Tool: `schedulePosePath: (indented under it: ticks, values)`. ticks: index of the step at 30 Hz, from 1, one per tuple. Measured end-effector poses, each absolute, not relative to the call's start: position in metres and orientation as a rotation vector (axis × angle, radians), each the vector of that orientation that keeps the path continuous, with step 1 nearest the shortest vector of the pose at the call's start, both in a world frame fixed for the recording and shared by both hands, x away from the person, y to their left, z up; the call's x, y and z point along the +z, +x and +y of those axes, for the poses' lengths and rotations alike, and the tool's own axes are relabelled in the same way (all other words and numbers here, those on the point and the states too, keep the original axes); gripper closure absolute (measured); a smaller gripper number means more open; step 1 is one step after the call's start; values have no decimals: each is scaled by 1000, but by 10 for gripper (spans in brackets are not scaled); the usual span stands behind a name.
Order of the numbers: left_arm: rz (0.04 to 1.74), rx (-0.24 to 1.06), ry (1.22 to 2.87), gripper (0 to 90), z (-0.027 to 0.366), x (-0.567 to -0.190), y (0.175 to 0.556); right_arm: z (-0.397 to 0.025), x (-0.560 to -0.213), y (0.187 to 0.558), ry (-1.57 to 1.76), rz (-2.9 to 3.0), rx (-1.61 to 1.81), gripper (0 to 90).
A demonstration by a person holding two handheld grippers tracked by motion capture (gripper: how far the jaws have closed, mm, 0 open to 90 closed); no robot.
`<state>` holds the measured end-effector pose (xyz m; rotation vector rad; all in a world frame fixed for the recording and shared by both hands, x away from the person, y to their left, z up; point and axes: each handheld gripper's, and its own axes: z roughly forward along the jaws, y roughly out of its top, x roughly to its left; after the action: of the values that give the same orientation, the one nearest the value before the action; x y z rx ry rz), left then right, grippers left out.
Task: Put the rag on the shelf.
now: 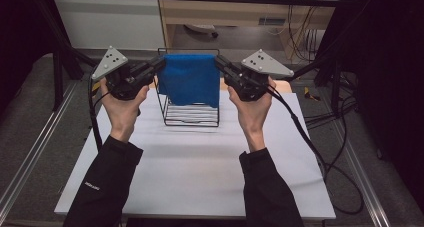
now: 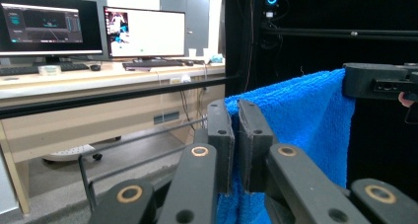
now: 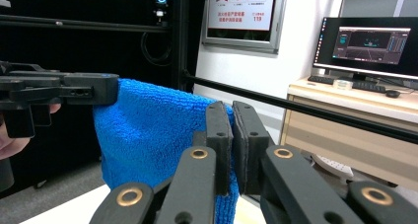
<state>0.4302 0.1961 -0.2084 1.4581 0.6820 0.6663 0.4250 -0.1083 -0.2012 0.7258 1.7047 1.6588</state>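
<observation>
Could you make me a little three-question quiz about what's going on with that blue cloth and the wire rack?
1. True or false: the blue towel lies flat on the white table.
2. Which tool grips the towel? A) the left tool alone B) the right tool alone C) both
3. What black thing stands on the table right behind and under the hanging towel?

Key:
1. False. It hangs stretched between the two tools, above the table.
2. C. Each tool's jaws are shut on an upper corner, as both gripper views show.
3. The wire rack.
</observation>
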Motion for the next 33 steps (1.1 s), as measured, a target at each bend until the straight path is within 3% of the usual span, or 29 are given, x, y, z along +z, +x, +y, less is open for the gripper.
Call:
schedulePosePath:
  ticks: [33]
  values:
    - [683,737,1386,852,201,-159,461,-96,-149,458,681,1644,1676,869]
